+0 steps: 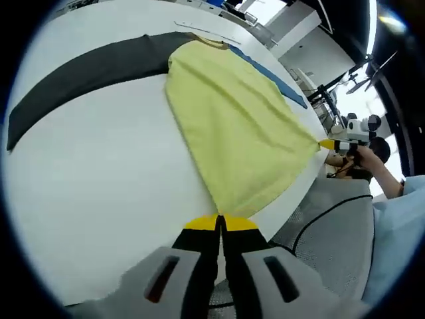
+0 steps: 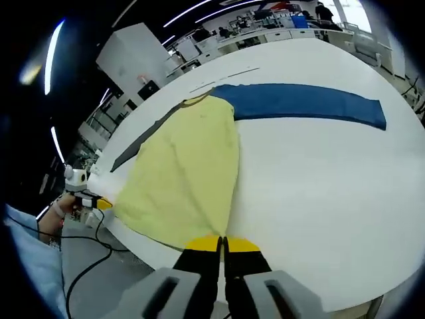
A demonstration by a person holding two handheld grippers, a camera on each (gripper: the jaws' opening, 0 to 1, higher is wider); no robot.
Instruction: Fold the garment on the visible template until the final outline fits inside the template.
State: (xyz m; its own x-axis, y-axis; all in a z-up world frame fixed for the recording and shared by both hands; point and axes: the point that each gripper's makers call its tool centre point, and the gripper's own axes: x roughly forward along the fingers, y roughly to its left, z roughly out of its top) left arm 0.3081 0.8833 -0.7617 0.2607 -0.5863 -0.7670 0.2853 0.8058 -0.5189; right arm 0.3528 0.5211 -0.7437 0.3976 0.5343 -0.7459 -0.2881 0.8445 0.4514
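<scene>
Yellow garment [image 1: 239, 126] spread on the white surface [image 1: 99, 199], running away from both sets of fingers toward the far collar. In the left gripper view, left gripper [image 1: 220, 224] clenched on one near hem corner, yellow cloth pinched right at the fingertips. In the right gripper view, right gripper [image 2: 222, 244] likewise clenched on the other near hem corner, fabric fanning out ahead and to the left of the fingers. Hem hanging at the near edge of the surface. Beyond the garment, a dark grey strip [image 1: 86, 70] off to one side and a blue strip [image 2: 305, 106] off to the other, both flat on the surface; probably the template markings, though not certain.

Step in hand, by the look of it: bottom hem gripped at both corners, ready for a lengthwise fold. Next move likely calls for lifting both corners together, carrying them forward over the body toward the collar, keeping the hem level and taut so no crease bunches, then laying down evenly between the strips.
</scene>
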